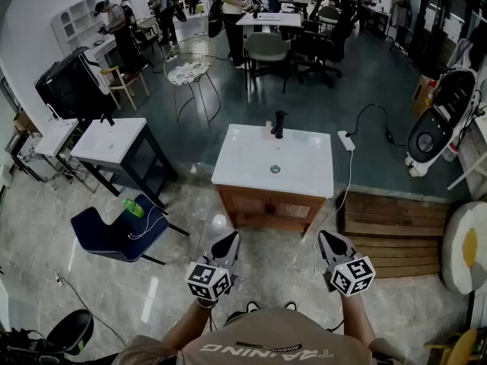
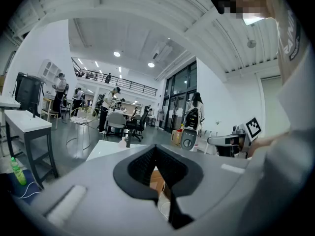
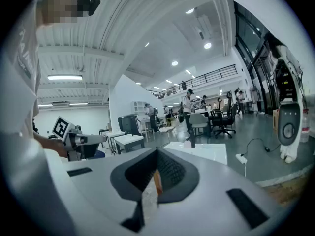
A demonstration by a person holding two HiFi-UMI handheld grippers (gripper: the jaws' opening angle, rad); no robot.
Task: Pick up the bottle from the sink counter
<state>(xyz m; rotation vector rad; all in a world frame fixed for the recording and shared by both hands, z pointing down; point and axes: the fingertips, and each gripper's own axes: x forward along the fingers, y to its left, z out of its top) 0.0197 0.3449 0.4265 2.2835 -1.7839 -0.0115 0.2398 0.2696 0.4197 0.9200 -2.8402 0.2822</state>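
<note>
The sink counter (image 1: 304, 181) has a white top over a brown wooden base, its faucet (image 1: 279, 124) is black, and the bottle (image 1: 267, 130) is pale pinkish. The left gripper (image 1: 228, 238) and right gripper (image 1: 329, 238) are grey with black ribbed pads, and their 2 cubes carry black-and-white square markers. The chair (image 1: 114, 234) is dark blue and the green bottle (image 1: 133, 207) is bright green.

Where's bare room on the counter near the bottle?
The counter is bare in front and on both sides of the drain. Crowded only at the back edge: bottle close beside the faucet, power strip by the right corner.
</note>
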